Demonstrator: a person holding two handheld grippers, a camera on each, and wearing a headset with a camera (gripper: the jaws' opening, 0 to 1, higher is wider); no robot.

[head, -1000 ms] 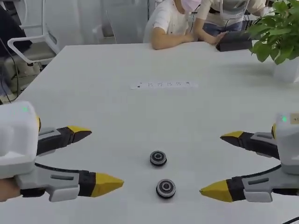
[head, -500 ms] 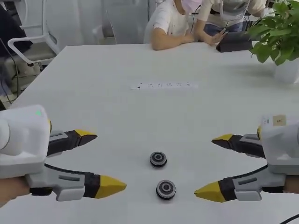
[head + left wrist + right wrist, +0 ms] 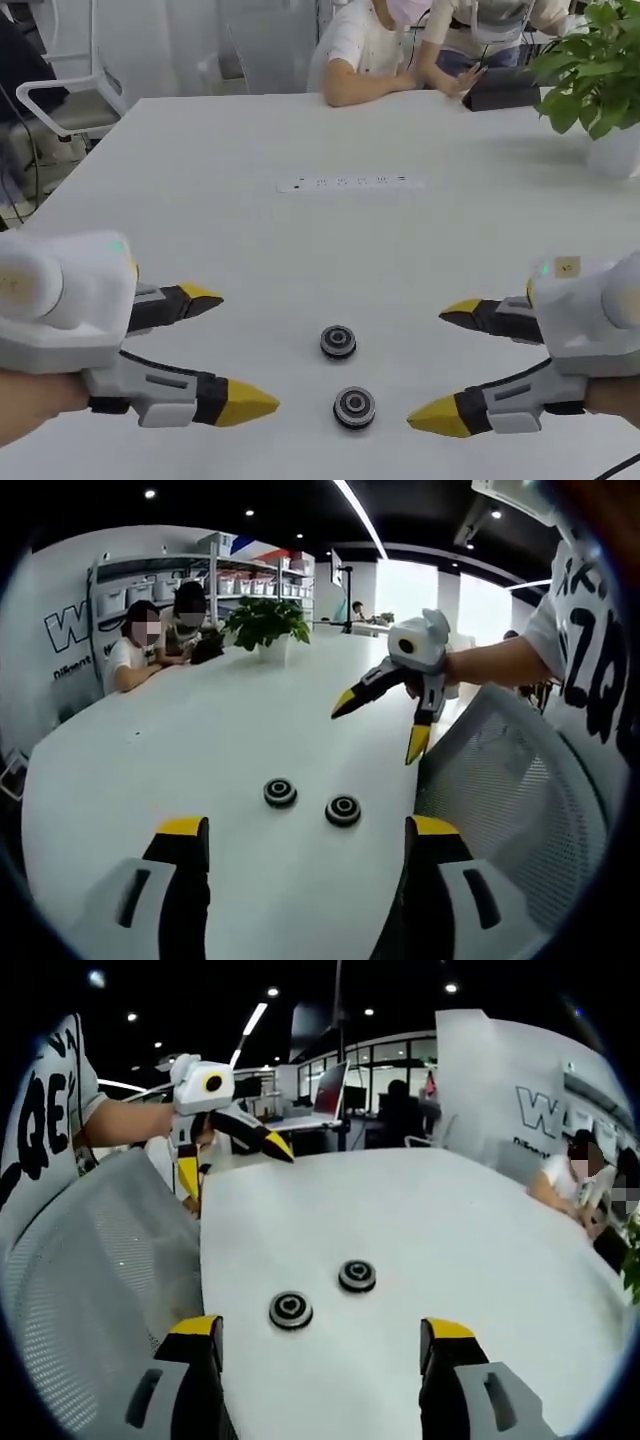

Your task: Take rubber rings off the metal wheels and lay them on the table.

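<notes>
Head view, far metal wheel and near metal wheel lying flat on the white bench, black rubber rings on both, flanked by left tongs and right tongs, each spread wide, grasping nothing, apart from the wheels.

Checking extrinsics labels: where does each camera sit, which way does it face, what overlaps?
Head view: on the headset, looking forward and down at the table; left gripper and right gripper flank the near wheel and far wheel; a hand lower left.
Left gripper view: on the left gripper, looking along its jaws over both wheels at the right gripper; forearm and shirt show.
Right gripper view: on the right gripper, facing back at the left gripper; forearm and shirt show.
Shared: all three see both wheels.
</notes>
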